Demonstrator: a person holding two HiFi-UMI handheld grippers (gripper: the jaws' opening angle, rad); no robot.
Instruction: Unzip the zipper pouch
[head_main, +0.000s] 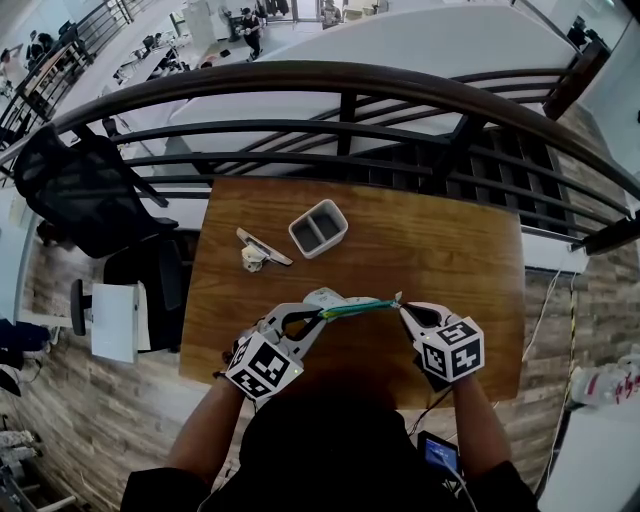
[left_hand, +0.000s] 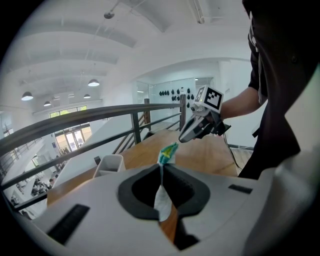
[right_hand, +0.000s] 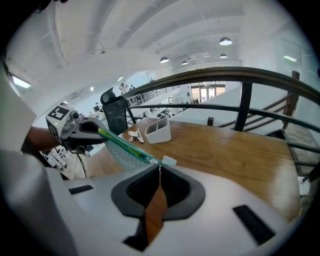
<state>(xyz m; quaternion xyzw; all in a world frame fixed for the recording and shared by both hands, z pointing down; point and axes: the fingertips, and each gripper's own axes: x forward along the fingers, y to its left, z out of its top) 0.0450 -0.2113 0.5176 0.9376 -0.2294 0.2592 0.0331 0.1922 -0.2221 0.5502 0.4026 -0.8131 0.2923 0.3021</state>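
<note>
Now my left tongs (head_main: 320, 315) pinch one end of the zipper pouch (head_main: 356, 306), stretched in the air between both tongs, above the counter (head_main: 440, 250); my right tongs (head_main: 403, 309) pinch its zipper end. Best to anchor left and draw right along the teeth.

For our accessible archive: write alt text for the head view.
Seen from above, the left tongs and right tongs each pinch one end of a green-edged zipper pouch, holding it stretched above a wooden table. A white two-compartment holder stands farther back, before a dark railing.
</note>
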